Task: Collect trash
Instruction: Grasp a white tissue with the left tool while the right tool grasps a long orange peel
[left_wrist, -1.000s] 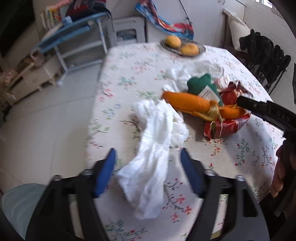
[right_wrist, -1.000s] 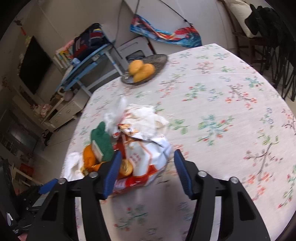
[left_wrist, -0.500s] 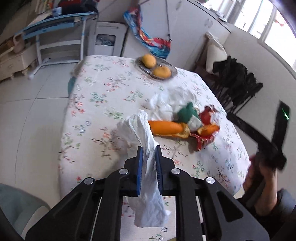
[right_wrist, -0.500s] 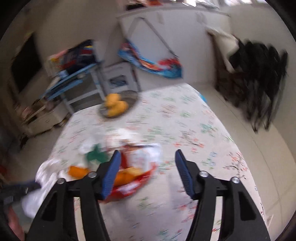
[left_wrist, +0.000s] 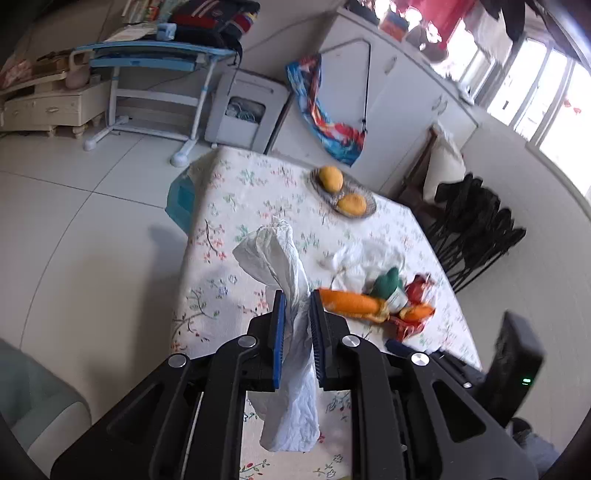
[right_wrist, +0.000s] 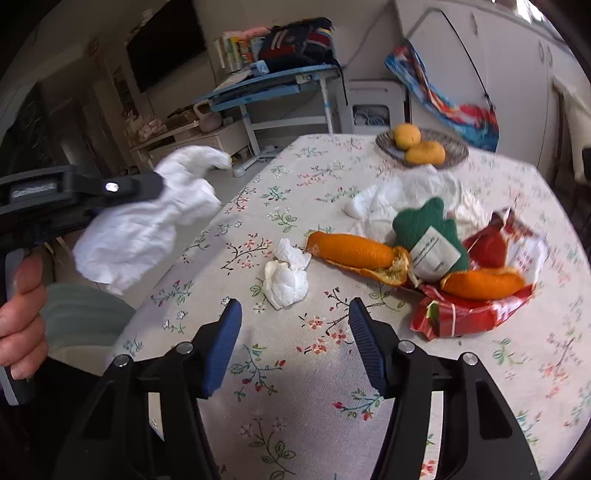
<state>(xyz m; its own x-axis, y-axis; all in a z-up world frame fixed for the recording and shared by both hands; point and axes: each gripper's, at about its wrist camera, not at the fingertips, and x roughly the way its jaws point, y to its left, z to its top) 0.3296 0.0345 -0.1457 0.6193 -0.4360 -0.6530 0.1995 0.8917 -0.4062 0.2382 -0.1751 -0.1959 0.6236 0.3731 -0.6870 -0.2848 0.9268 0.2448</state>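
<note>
My left gripper (left_wrist: 295, 295) is shut on a white crumpled tissue (left_wrist: 284, 258) and holds it in the air over the table's left edge; the tissue also shows in the right wrist view (right_wrist: 147, 229). My right gripper (right_wrist: 293, 314) is open and empty, low over the table, just short of a small crumpled white tissue (right_wrist: 286, 277). Beyond lie orange peels (right_wrist: 354, 253), a green knitted piece with a label (right_wrist: 428, 236), a red snack wrapper (right_wrist: 476, 314) and a white plastic bag (right_wrist: 402, 195).
A flowered tablecloth (right_wrist: 295, 406) covers the table. A basket with two yellow fruits (right_wrist: 421, 147) stands at the far end. A pale green bin (right_wrist: 81, 314) sits below the table's left edge. A blue desk (right_wrist: 266, 92) and black chairs (left_wrist: 472, 229) stand around.
My left gripper closed on the big white tissue and lifted it off the table to the left. My right gripper swung from the red wrapper toward the small tissue, still open.
</note>
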